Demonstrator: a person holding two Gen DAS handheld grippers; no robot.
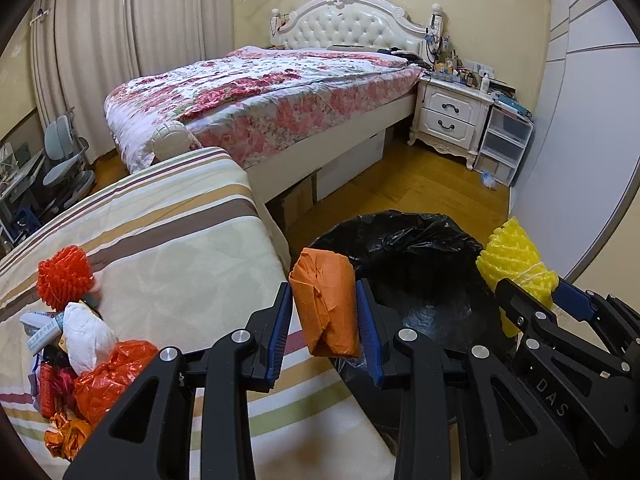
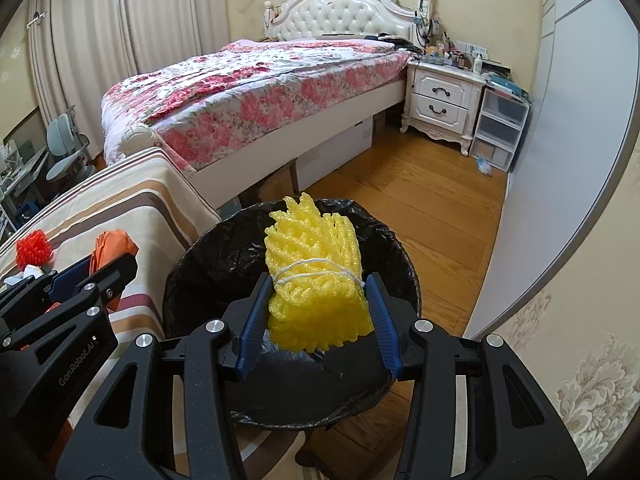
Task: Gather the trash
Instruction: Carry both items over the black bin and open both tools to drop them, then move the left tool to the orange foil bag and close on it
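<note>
My left gripper [image 1: 325, 304] is shut on a crumpled orange paper wad [image 1: 326, 304], held at the left rim of a bin lined with a black bag [image 1: 420, 248]. My right gripper [image 2: 318, 300] is shut on a yellow foam net roll [image 2: 314, 276] tied with white string, hanging over the same bin's black bag [image 2: 224, 264]. In the left wrist view the yellow foam net roll [image 1: 516, 260] and the right gripper show at the right. The orange wad [image 2: 110, 246] shows at the left of the right wrist view.
A striped bedcover [image 1: 160, 232] at the left carries a pile of trash: a red foam net [image 1: 64, 276], a white paper wad [image 1: 86, 336], an orange plastic bag [image 1: 112, 376]. Behind are a floral bed [image 1: 260, 96], a white nightstand [image 1: 452, 116] and wooden floor [image 2: 420, 200].
</note>
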